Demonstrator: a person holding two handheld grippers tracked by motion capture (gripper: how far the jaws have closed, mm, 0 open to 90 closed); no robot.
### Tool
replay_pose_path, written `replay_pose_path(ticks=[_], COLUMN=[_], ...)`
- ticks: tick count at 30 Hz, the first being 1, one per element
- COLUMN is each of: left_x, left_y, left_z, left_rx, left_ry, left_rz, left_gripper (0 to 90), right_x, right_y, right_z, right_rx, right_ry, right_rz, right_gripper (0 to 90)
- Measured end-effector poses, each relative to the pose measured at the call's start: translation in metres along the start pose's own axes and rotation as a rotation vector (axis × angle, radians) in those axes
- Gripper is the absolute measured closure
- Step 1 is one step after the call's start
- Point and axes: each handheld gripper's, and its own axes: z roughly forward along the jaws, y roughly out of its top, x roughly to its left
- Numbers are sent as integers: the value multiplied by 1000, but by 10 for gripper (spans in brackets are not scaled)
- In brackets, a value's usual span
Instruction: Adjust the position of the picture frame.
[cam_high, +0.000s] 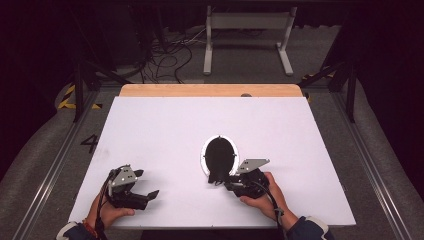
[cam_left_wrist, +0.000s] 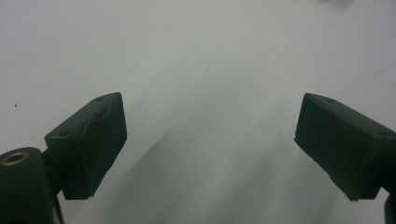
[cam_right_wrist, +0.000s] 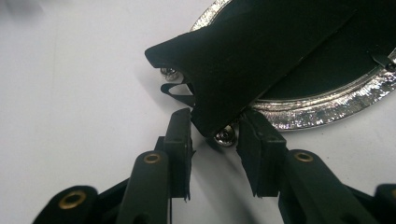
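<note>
An oval picture frame (cam_high: 219, 152) lies face down on the white board (cam_high: 165, 130), black back up with a silver rim (cam_right_wrist: 327, 109). Its black stand flap (cam_right_wrist: 252, 51) is lifted off the back and points toward me. My right gripper (cam_high: 220, 179) sits at the frame's near end. In the right gripper view, the right gripper (cam_right_wrist: 215, 126) has the flap's lower corner between its jaws, with both pads touching its edges. A small metal stud (cam_right_wrist: 225, 136) shows just under that corner. My left gripper (cam_high: 147, 183) rests at the near left of the board, wide open (cam_left_wrist: 210, 140) over bare white surface.
The white board covers a wooden table whose far edge (cam_high: 210, 90) shows beyond it. Behind the table are floor cables (cam_high: 165, 55) and a white stand (cam_high: 247, 37). Metal rails run along both sides of the table.
</note>
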Motion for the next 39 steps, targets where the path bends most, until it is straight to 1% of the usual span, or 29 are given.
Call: replay_pose_path(ticks=[4, 5, 7, 9, 11, 13, 14, 16, 18, 21, 23, 24, 25, 27, 28, 29, 30, 31, 32, 33, 34, 36, 39], left_x=[-2, -2, -2, -2, -3, -3, -3, -3, -3, -3, -4, -4, -4, -4, -4, -4, -4, -5, -5, -5, -6, -7, -8], left_y=[0, 0, 0, 0, 0, 0, 0, 0, 1, 1, 1, 1, 1, 2, 2, 3, 4, 4, 5, 5, 6, 7, 11], left_z=[1, 1, 1, 2, 4, 5, 5, 5, 6, 7, 8, 8, 8, 7, 7, 7, 7, 7, 7, 7, 8, 10, 15], left_rx=[6, 9, 17, 22, 26, 31, 34, 41, 40, 48, 51, 51, 51, 46, 40, 33, 28, 25, 22, 22, 26, 27, 32], left_ry=[-4, -4, 1, -2, -4, -5, -3, -2, 7, 8, 11, 15, 15, 26, 28, 29, 31, 30, 21, 21, 21, 9, -7], left_rz=[0, 7, 13, 14, 14, 17, 20, 29, 35, 39, 38, 42, 43, 47, 47, 52, 46, 43, 43, 43, 53, 57, 55], left_gripper=[95, 95, 95, 95, 95, 95, 95, 95, 95, 95, 95, 95, 95, 97, 101, 104, 104, 104, 104, 104, 104, 104, 104], right_x=[-3, -4, -5, -5, -9, -13, -15, -20, -23, -29, -33, -35, -38, -42, -43, -43, -43, -44, -46, -46, -47, -52, -52], right_y=[-1, -1, -1, -1, 0, 0, 0, 0, 0, -1, -2, -3, -4, -5, -5, -5, -4, -3, -3, -3, -2, -3, -2], right_z=[0, 0, 1, 1, 1, 2, 2, 4, 6, 9, 10, 10, 11, 12, 13, 14, 15, 15, 16, 16, 16, 16, 18], right_rx=[-20, -23, -47, -65, -86, -99, -105, -111, -121, -136, -147, -153, -152, -167, -177, -179, -182, -189, -195, -195, -197, -213, -214], right_ry=[27, 35, 43, 49, 74, 90, 106, 169, 182, 242, 278, 305, 338, 376, 395, 411, 417, 425, 422, 422, 417, 420, 424], right_rz=[26, 36, 50, 63, 97, 133, 153, 188, 207, 250, 296, 324, 364, 444, 473, 486, 478, 481, 498, 498, 512, 554, 562], right_gripper=[646, 640, 605, 607, 594, 555, 536, 532, 552, 567, 554, 537, 515, 499, 495, 495, 495, 487, 484, 484, 473, 471, 472])
